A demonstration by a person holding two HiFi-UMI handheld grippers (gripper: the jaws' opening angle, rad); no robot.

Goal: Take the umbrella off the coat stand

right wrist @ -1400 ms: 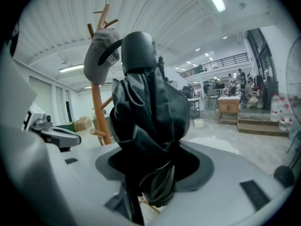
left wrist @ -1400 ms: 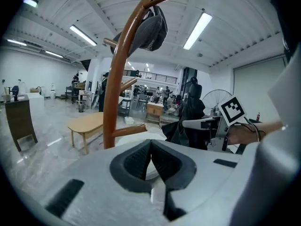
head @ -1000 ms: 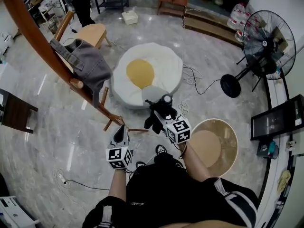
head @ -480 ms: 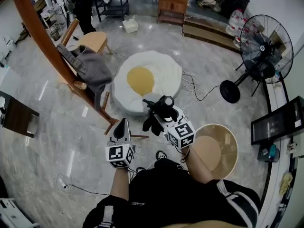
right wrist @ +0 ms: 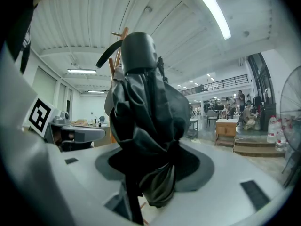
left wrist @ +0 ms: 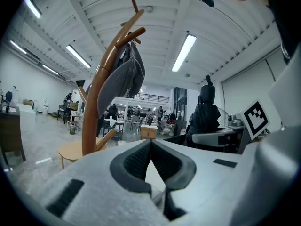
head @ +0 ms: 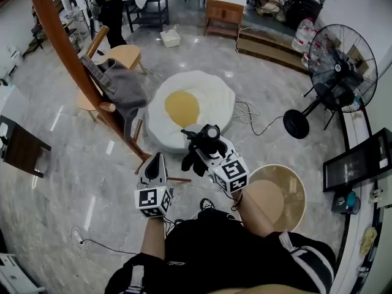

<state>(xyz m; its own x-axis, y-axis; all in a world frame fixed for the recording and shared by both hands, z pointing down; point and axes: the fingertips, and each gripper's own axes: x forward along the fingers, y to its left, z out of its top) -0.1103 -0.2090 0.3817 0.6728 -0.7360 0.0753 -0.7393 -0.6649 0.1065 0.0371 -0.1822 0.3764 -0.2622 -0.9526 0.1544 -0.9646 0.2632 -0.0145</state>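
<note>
Lifted higher than 1 second ago: right claw [head: 204, 154] clamped on umbrella [right wrist: 143, 112], coat stand [head: 64, 57] well left of it; left claw [left wrist: 150, 145] closed, empty. Removal seemingly done.

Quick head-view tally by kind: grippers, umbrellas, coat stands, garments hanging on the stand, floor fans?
Grippers: 2 (left gripper, right gripper)
Umbrella: 1
Coat stand: 1
Grey garment on the stand: 1
Floor fan: 1
Total: 6
</note>
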